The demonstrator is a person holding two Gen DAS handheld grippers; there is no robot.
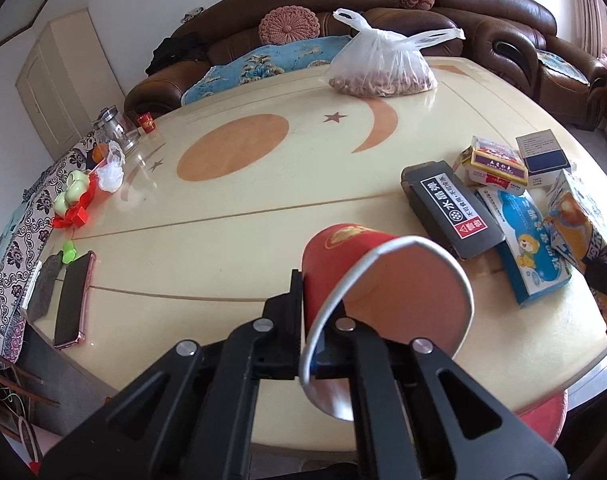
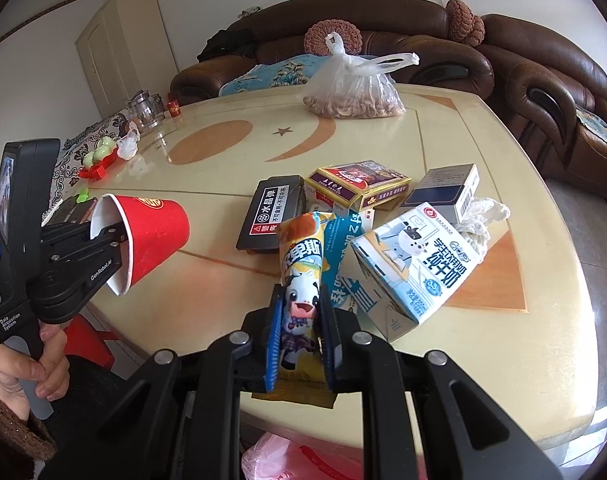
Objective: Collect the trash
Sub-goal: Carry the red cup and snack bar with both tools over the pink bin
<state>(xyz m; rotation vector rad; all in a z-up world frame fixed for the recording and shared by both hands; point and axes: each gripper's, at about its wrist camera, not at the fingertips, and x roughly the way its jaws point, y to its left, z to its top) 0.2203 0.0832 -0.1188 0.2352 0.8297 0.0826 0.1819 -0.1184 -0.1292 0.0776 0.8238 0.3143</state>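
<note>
The left gripper point(image 2: 117, 236) fingers clamp a red paper cup's point(image 2: 151, 236) thin rim; the right gripper point(image 2: 301, 320) fingers pinch a glossy snack wrapper point(image 2: 301, 264) above the polished cream desk point(image 2: 443, 128).

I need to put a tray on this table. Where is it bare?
Bare: the middle of the table, between the peanut bag, the phone and the black box. Crowded: the carton pile around the milk carton.

Both wrist views close above, angled down, sharing table point(image 1: 263, 216) and sofa point(image 2: 383, 40).
</note>
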